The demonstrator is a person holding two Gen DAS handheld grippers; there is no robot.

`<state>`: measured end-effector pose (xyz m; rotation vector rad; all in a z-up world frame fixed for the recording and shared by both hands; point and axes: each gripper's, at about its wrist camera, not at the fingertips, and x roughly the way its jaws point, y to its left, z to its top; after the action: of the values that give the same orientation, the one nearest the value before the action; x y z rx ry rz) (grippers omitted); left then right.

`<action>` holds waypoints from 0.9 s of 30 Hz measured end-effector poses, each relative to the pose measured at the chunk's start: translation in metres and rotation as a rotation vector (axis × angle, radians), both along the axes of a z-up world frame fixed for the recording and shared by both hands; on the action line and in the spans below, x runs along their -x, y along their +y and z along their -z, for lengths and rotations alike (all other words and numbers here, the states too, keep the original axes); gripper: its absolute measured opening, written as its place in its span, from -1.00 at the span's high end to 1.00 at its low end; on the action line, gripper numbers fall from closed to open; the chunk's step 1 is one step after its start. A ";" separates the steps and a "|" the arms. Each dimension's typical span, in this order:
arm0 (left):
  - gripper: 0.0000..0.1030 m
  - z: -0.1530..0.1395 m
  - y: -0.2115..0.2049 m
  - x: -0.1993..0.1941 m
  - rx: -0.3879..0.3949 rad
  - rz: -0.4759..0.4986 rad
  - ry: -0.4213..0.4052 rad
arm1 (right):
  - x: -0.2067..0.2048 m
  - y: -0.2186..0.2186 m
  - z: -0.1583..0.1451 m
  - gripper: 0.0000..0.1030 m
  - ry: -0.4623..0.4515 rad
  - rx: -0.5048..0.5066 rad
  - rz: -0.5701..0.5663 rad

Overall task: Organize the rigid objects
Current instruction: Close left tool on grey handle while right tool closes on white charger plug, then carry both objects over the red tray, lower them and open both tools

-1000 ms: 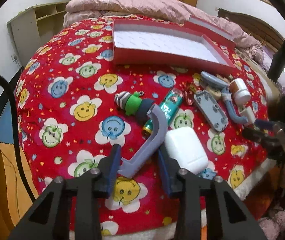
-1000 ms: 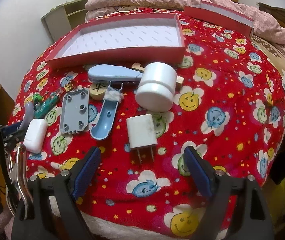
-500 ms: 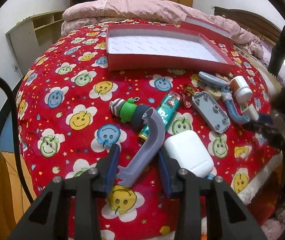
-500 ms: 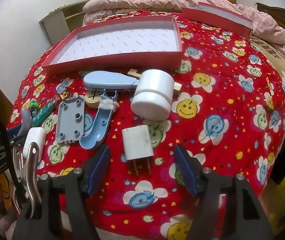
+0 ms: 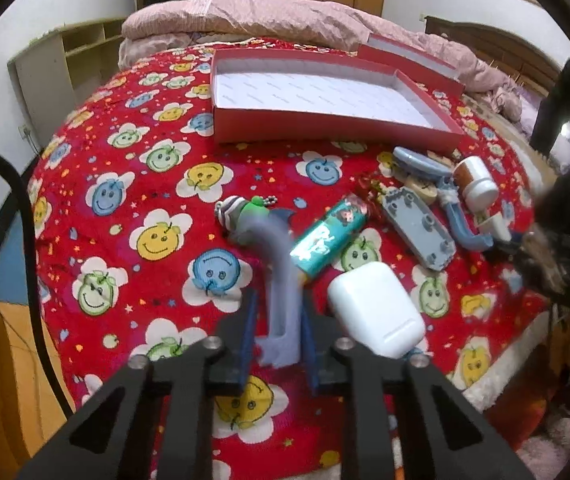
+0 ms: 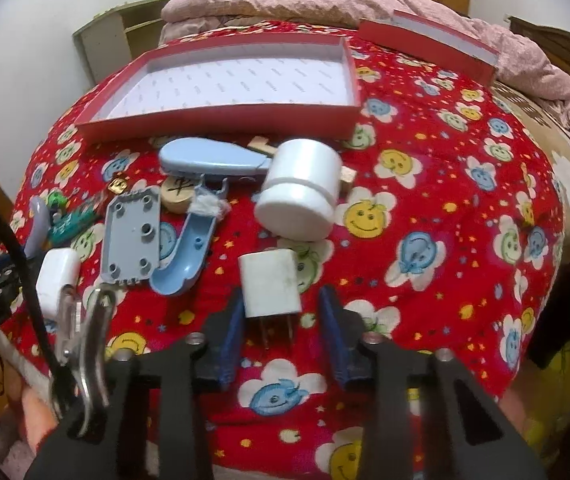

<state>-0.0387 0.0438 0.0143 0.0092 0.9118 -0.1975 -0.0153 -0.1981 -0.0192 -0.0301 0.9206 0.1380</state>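
In the left wrist view, the left gripper (image 5: pixel 277 334) sits at lower centre, its blue pads pinching the foot of a grey curved plastic piece (image 5: pixel 281 276) that runs up toward a green striped toy (image 5: pixel 241 212). A white earbud case (image 5: pixel 377 308) lies just right of it and a teal tube (image 5: pixel 327 236) above. The red box (image 5: pixel 325 100) sits empty at the top.

In the right wrist view, the right gripper (image 6: pixel 281 330) at lower centre is closing around a white charger plug (image 6: pixel 271 282), and its pads are not yet touching it. Only this view shows the plug's prongs and the white jar (image 6: pixel 301 196) above it in full. The grey plate (image 6: pixel 133 236) and the blue scoop (image 6: pixel 187 254) lie at left.
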 end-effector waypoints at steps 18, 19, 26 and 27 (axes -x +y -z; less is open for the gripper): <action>0.72 -0.042 0.003 -0.013 0.088 0.005 -0.060 | 0.002 -0.005 -0.020 0.50 -0.028 -0.067 -0.016; 0.72 -0.046 0.001 -0.018 0.086 0.012 -0.061 | 0.002 -0.004 -0.022 0.50 -0.030 -0.071 -0.022; 0.72 -0.074 -0.009 -0.049 0.072 0.025 -0.092 | -0.011 -0.001 -0.047 0.50 -0.055 -0.092 -0.059; 0.72 -0.076 -0.011 -0.054 0.073 0.022 -0.090 | -0.014 0.001 -0.052 0.50 -0.064 -0.083 -0.068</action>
<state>0.0156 0.0330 0.0907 -0.0390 0.8144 -0.2491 -0.0010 -0.1973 0.0328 0.0111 0.8495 0.2371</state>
